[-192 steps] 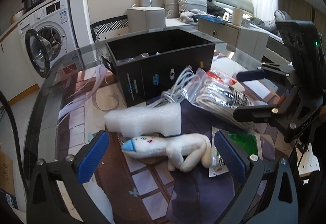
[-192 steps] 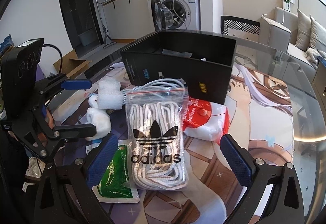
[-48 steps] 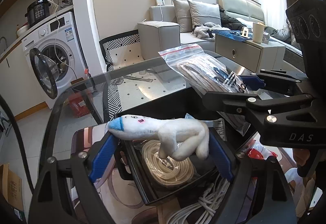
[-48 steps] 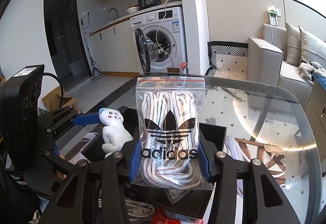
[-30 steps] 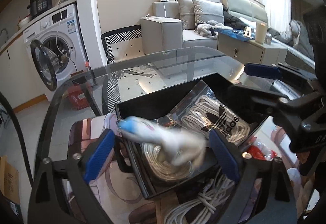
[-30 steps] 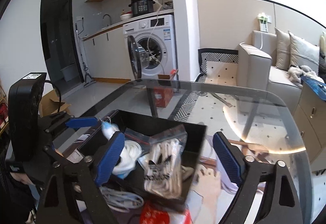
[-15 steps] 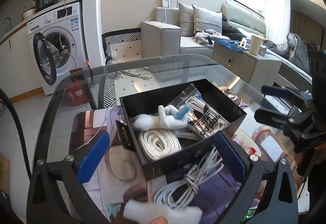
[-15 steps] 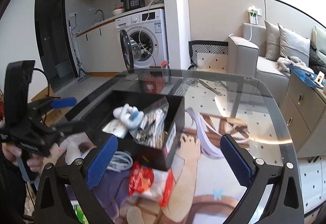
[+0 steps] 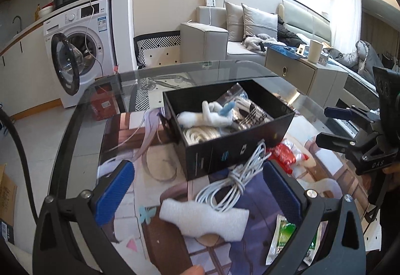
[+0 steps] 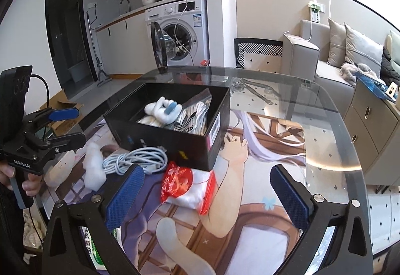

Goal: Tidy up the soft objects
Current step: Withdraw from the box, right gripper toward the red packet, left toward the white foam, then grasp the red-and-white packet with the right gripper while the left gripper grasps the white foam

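Observation:
A black box [image 9: 240, 152] stands on the glass table and holds a white plush toy [image 9: 205, 117], a bagged white rope [image 9: 247, 110] and a coil of cord [image 9: 200, 135]. The box also shows in the right wrist view [image 10: 195, 145] with the plush toy [image 10: 162, 110] inside. My left gripper [image 9: 200, 190] is open and empty above a white foam piece [image 9: 205, 220] and a white cable bundle [image 9: 232, 182]. My right gripper [image 10: 207, 190] is open and empty above a red-and-white packet [image 10: 187, 185].
A green packet [image 9: 287, 237] lies at the near right. The table carries a printed mat [image 10: 262, 175] and has a curved glass edge [image 10: 350, 140]. A washing machine [image 9: 82, 50] and a sofa [image 9: 250, 32] stand beyond the table.
Both grippers have pulled back from the box, open and empty. The plush toy and bagged rope, dropped a second ago, lie in the box.

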